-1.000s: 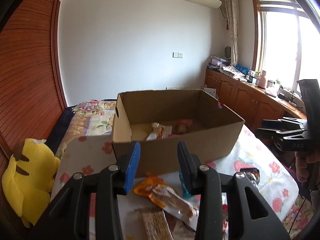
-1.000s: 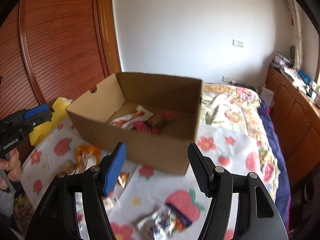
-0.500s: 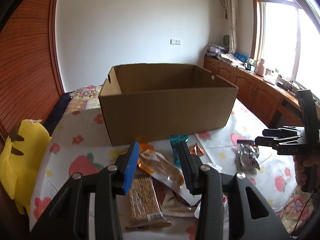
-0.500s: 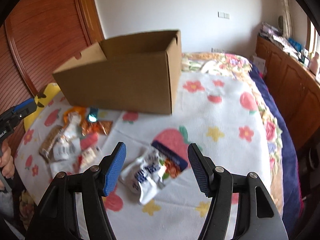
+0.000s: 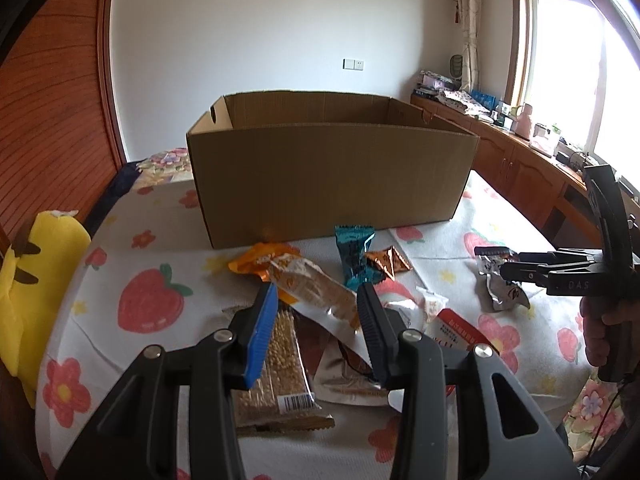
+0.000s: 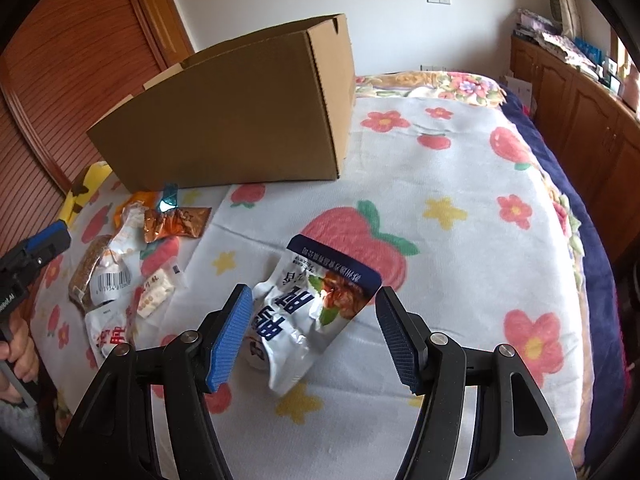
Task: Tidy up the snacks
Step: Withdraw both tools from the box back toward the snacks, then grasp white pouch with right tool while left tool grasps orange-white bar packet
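1. Since half a second ago both my claws have dropped lower and closer to the snacks. My left claw [image 5: 316, 322] now has the clear-wrapped orange snack bar [image 5: 316, 286] running up between its spread fingers, gripping nothing. My right claw [image 6: 314, 336] sits wide open around the white-and-navy pouch [image 6: 316, 304], which was further ahead of it before.
2. On the left of the bed [image 6: 460, 184], a yellow plush toy [image 5: 36, 280] lies at the edge. Next comes the snack pile: a sesame bar [image 5: 286, 356], a teal packet [image 5: 354, 258], a copper foil packet [image 5: 386, 264], a small white candy [image 5: 432, 304] and a red-and-white pouch [image 5: 460, 330].
3. The cardboard box [image 5: 332, 176] stands open behind the pile, its near wall hiding the inside.
4. The white-and-navy pouch lies crumpled and apart from the pile, to its right, long axis running from my claw away toward the box, navy end farthest.
5. The orange snack bar points diagonally, far end leftward toward the box.
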